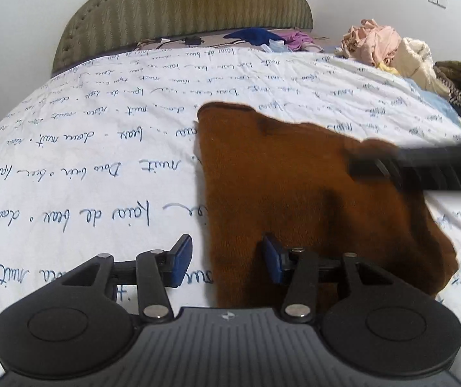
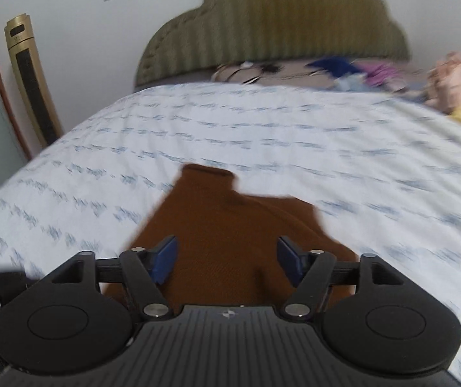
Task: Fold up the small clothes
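Note:
A brown knit garment lies flat on the white bed sheet with blue script. My left gripper is open over the garment's near left edge, one finger over the sheet and one over the cloth. The right gripper's black body reaches in from the right over the garment's right side, blurred. In the right wrist view the garment lies just ahead, and my right gripper is open above its near part, holding nothing. That view is motion-blurred.
A green padded headboard stands at the far end. Loose clothes lie along it: blue and purple pieces, and a pink and cream pile at the far right. A gold tower fan stands left of the bed.

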`<state>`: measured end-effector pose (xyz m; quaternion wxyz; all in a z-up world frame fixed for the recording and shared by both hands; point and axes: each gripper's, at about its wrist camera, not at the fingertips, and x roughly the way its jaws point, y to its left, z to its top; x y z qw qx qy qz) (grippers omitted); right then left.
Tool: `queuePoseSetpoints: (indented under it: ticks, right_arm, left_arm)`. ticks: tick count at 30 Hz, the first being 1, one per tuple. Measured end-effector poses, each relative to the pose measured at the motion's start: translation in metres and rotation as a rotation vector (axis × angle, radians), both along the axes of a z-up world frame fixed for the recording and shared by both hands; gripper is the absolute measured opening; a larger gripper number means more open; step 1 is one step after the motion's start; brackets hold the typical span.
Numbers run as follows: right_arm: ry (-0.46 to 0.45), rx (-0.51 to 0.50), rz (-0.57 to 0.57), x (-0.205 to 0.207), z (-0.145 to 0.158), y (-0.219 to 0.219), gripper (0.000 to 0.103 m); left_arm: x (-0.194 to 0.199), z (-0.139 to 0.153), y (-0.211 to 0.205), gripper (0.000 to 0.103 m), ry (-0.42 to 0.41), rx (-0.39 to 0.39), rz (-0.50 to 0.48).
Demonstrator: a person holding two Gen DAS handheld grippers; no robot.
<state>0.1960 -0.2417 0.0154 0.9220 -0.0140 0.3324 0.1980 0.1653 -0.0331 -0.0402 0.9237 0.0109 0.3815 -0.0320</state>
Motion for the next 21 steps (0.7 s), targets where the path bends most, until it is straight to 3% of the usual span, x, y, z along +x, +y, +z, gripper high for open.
queuePoseSetpoints:
  ticks: [4,6,9,11,16,21]
  right_arm:
    - [0.040,-0.024,-0.052,-0.025,-0.039,-0.022,0.069]
    - [0.003,-0.017,-0.064,-0.033,-0.044,-0.023,0.069]
    - [-0.031,0.062,-0.100,-0.044,-0.028,-0.027,0.069]
    - [-0.067,0.103,-0.097,-0.057,-0.013,-0.030,0.069]
    - [-0.117,0.153,-0.099,-0.101,0.008,-0.039,0.071]
    - [-0.134,0.189,-0.130,-0.145,0.008,-0.042,0.077]
  left_arm:
    - [-0.005,-0.005,-0.008,0.048,-0.023,0.032,0.002]
    - [-0.008,-0.003,-0.005,0.048,-0.013,0.003,0.019]
    - [-0.017,0.006,0.012,0.049,0.000,-0.090,0.042]
    - [-0.026,0.012,0.019,0.049,-0.006,-0.104,0.063]
    - [-0.059,0.026,0.026,0.049,-0.049,-0.071,0.076]
    - [-0.089,0.034,0.025,0.052,-0.067,-0.049,0.077]
